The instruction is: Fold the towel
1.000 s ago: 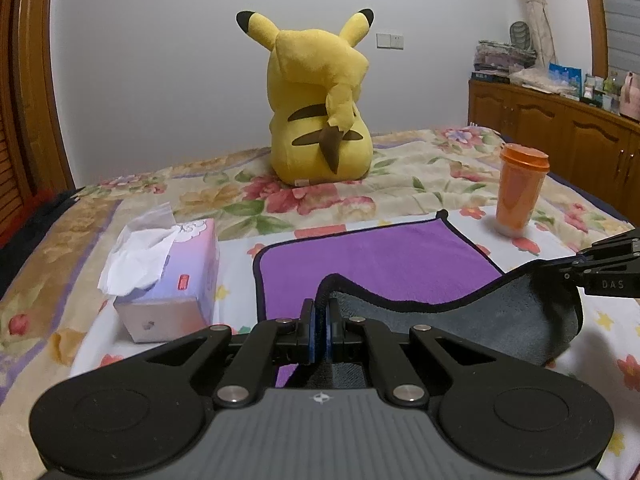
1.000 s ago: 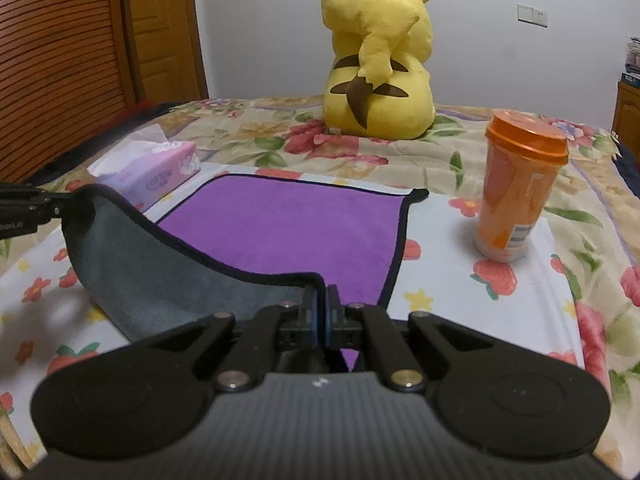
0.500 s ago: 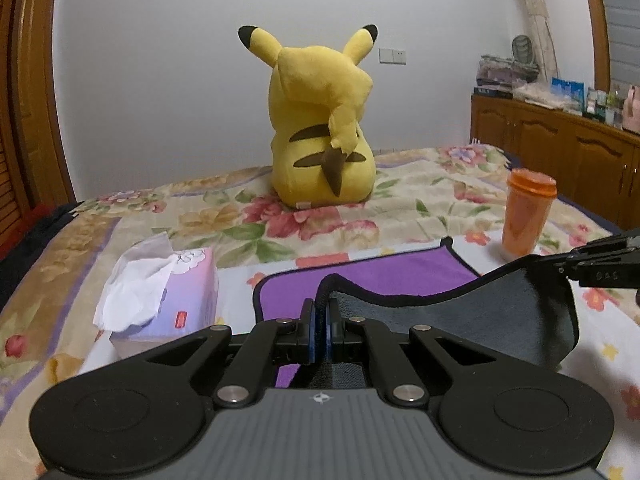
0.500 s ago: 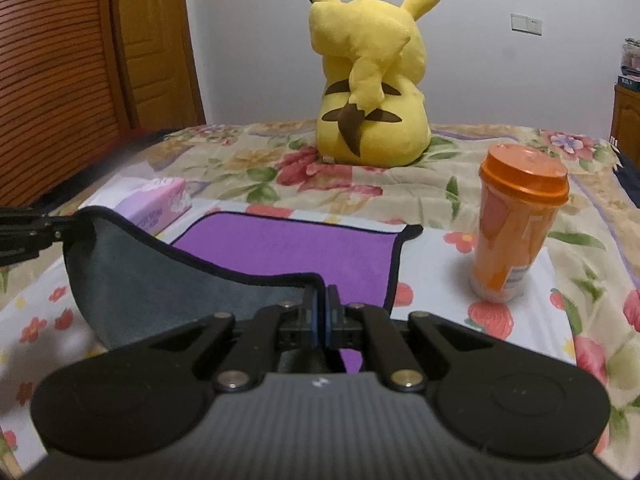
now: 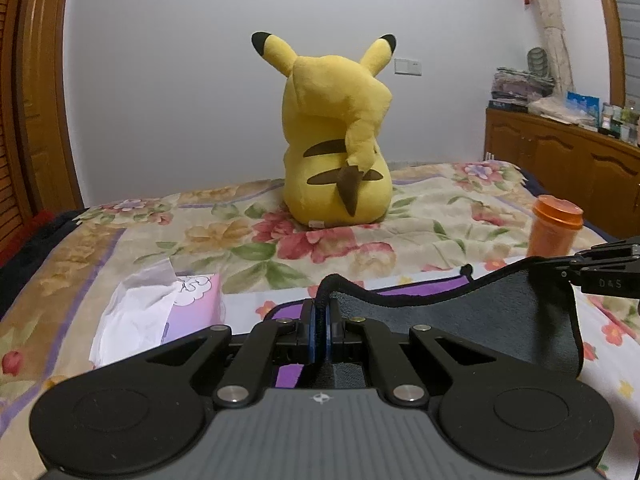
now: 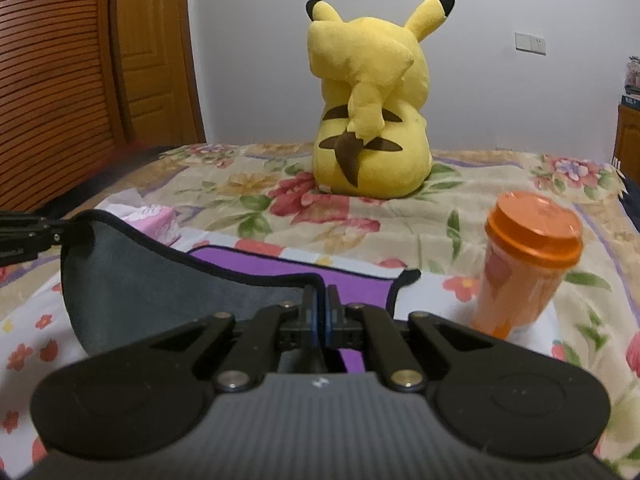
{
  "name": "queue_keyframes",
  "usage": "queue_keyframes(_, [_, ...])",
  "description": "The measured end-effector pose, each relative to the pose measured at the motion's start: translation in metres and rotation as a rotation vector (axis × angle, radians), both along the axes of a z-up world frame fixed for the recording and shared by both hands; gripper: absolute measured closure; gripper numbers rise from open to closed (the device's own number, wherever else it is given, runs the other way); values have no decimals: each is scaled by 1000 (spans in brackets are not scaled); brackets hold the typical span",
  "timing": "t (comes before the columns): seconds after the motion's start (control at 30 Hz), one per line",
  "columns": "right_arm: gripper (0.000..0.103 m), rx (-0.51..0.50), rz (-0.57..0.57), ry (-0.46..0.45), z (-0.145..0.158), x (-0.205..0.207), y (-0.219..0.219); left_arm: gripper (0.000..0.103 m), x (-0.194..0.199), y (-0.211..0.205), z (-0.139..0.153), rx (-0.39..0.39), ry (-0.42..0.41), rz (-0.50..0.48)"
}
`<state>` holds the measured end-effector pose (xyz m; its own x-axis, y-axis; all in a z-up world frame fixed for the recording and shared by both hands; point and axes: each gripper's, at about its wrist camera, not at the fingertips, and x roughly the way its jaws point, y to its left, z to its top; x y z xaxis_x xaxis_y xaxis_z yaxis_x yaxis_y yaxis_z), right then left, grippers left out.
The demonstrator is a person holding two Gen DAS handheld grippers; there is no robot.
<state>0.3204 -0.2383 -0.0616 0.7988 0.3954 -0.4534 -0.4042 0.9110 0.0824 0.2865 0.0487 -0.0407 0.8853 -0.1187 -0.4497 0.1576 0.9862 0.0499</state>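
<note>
The towel is purple on top and grey underneath, with a black hem. In the left wrist view its grey underside (image 5: 472,320) hangs between both grippers. My left gripper (image 5: 320,322) is shut on the towel's near left corner. The right gripper (image 5: 576,268) shows at the right edge, holding the other near corner. In the right wrist view my right gripper (image 6: 319,312) is shut on the towel (image 6: 168,280), and the left gripper (image 6: 52,234) holds the far corner at the left edge. The purple face (image 6: 280,268) lies flat on the bed beyond the raised edge.
A yellow Pikachu plush (image 5: 338,152) sits on the floral bedspread (image 5: 248,240) behind the towel. An orange lidded cup (image 6: 528,264) stands right of the towel. A tissue box (image 5: 168,308) lies to the left. Wooden cabinets (image 5: 568,172) line the right wall.
Both grippers have lifted the towel's near edge higher and carried it forward toward the plush. Less of the purple face shows now. Both grips are unchanged.
</note>
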Motion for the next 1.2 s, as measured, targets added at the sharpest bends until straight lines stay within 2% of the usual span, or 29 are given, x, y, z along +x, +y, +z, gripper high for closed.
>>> queue_keyframes(0.3, [99, -28, -17, -62, 11, 23, 8, 95, 31, 4, 4, -24, -32, 27])
queue_keyframes(0.7, [99, -57, -56, -120, 8, 50, 13, 95, 69, 4, -5, 3, -69, 58])
queue_keyframes(0.9, [99, -80, -80, -124, -6, 67, 16, 95, 94, 2, -17, 8, -43, 73])
queue_keyframes(1.2, [99, -106, -96, -48, -40, 93, 17, 94, 121, -1, -50, 36, 42, 78])
